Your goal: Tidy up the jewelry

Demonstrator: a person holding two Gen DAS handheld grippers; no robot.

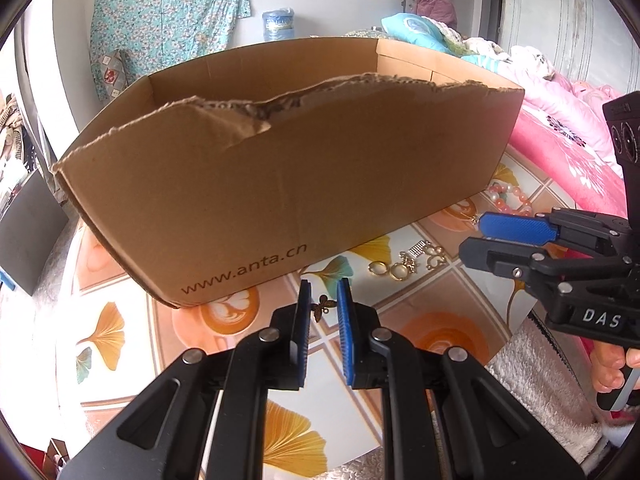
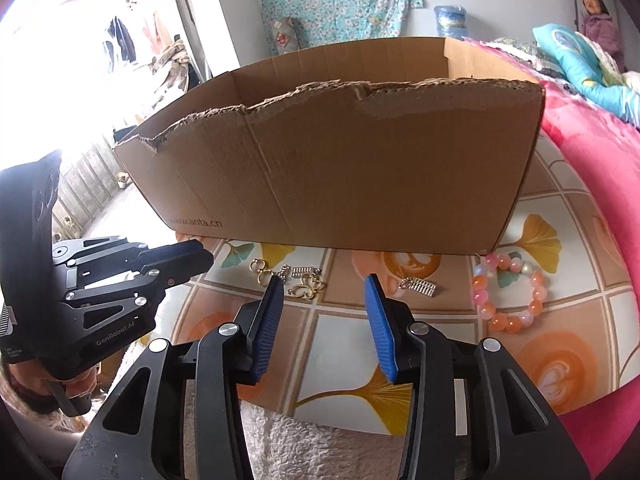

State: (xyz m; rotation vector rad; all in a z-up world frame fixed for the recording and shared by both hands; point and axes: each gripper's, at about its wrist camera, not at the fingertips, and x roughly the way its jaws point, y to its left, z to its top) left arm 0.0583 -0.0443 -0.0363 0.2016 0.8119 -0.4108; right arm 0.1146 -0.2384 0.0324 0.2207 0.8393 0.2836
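box: brown corrugated cardboard box [image 1: 280,184], open top, torn ragged front rim, "www.anta.cn" printed low on the front wall; stands on the table behind the jewelry
table: patterned tablecloth [image 1: 420,292] with ginkgo leaves and latte-art cups in square tiles
left gripper: black two-finger gripper with blue ribbed pads [image 1: 324,300], jaws narrow but not touching, nothing pinched; small dark bronze butterfly charm [image 1: 322,308] lies on the cloth, seen in the gap between the tips
right gripper: black gripper, blue pads [image 2: 325,294], jaws part open, nothing between the pads; hovers over the cloth just short of the charms
gold pieces: cluster of small gold rings and openwork charms [image 2: 280,276] on the cloth in front of the box, just past the right gripper's left fingertip
abacus charm: small silver-gold abacus-shaped charm [image 2: 420,286], just right of the right gripper's right pad
bracelet: pink, orange and white beaded bracelet [image 2: 508,292], near the box's right front corner, apart from the charms
bedding: pink floral quilt [image 1: 568,148] right of the table
towel: white fluffy towel [image 2: 304,440] at the near table edge
hand: fingers [image 1: 608,364] on the right gripper's handle
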